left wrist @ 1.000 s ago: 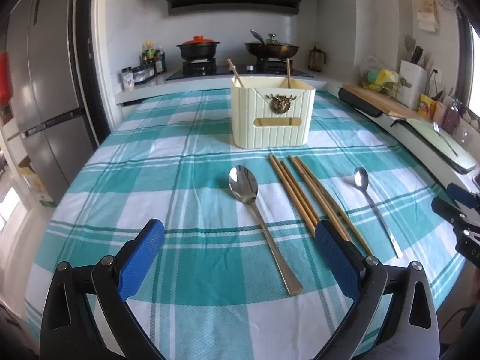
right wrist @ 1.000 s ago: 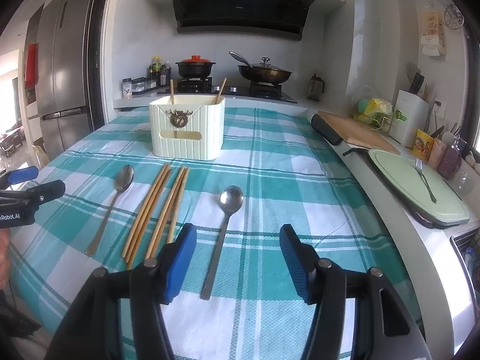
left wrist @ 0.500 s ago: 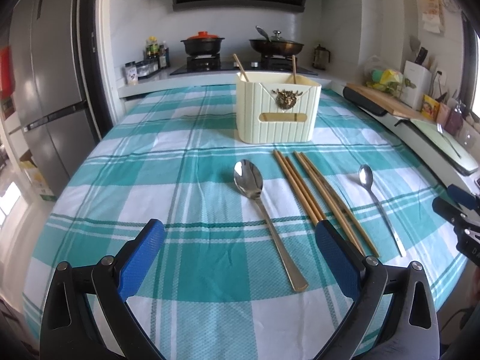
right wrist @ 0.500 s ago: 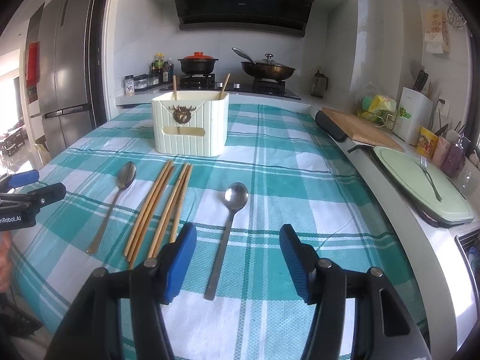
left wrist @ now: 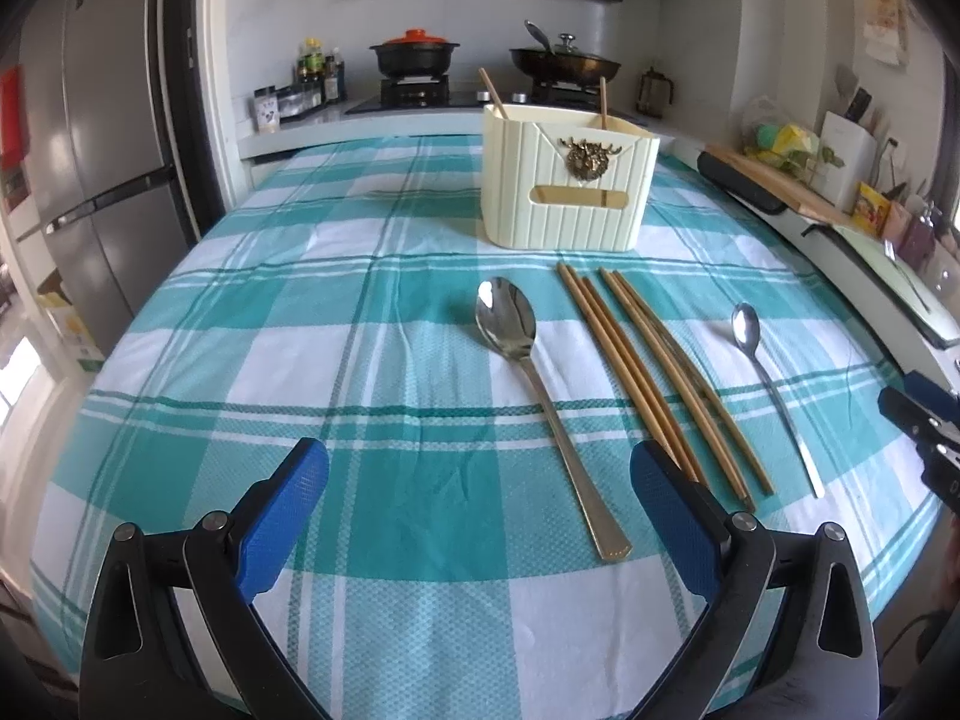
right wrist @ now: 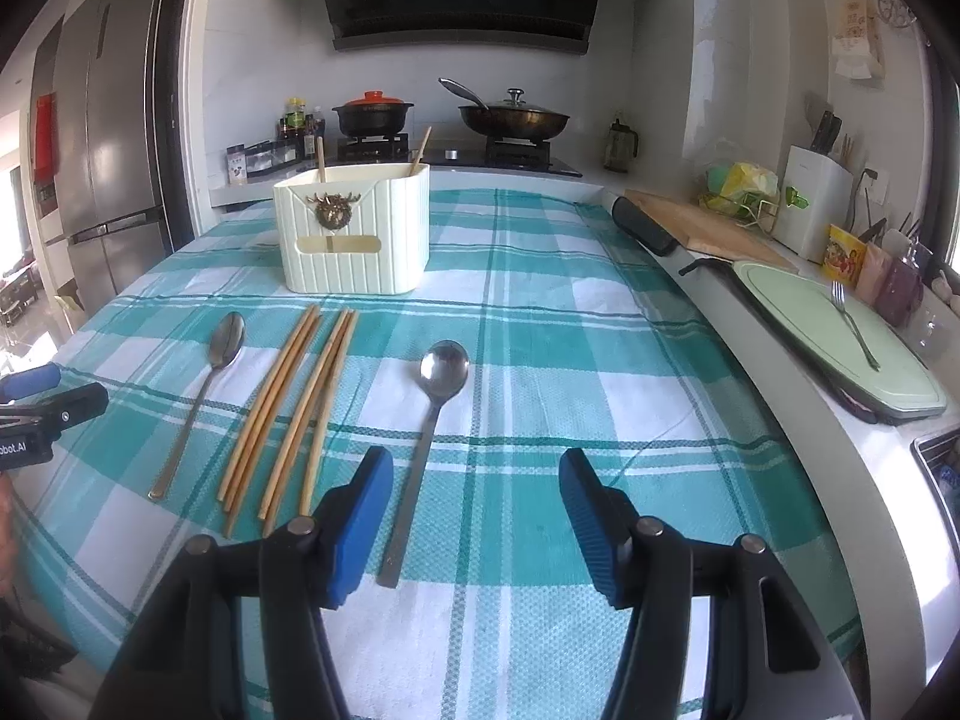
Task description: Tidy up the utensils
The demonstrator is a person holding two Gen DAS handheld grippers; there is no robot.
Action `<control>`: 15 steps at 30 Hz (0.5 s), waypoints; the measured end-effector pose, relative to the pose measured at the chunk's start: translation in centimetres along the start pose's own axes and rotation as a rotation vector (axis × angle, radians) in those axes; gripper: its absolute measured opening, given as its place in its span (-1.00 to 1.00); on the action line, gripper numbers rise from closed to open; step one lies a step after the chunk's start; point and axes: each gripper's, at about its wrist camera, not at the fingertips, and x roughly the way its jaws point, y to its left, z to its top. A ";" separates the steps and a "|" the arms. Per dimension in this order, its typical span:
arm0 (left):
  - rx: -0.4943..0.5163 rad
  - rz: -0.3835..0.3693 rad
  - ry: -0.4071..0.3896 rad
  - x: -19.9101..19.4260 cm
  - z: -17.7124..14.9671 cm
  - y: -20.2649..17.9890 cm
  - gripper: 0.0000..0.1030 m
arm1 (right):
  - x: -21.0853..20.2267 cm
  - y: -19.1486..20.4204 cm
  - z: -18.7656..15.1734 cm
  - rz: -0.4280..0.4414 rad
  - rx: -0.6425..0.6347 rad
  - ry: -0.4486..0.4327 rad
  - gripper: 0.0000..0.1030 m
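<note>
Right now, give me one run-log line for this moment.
left gripper: open, empty | right gripper: open, empty | two spoons, chopsticks: flat on tablecloth | holder: two sticks inside

Table covered by a teal-and-white checked cloth [left wrist: 360,360]. Directly on it: a cream ribbed plastic utensil caddy [left wrist: 567,180] at the far side; nearer, side by side, a gold-handled steel spoon [left wrist: 540,396], four loose wooden chopsticks [left wrist: 654,378], and a smaller all-steel spoon [left wrist: 771,384], all lying roughly parallel, bowls and tips toward the caddy.
</note>
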 end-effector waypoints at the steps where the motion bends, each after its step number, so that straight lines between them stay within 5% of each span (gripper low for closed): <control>1: 0.001 0.001 0.003 0.1 0.0 -0.1 0.96 | 0.0 -0.1 0.0 -0.002 0.004 0.001 0.14; 15: -0.018 -0.005 0.053 1.2 -0.4 -0.1 0.96 | 1.2 -0.4 -0.7 -0.006 0.016 0.057 0.14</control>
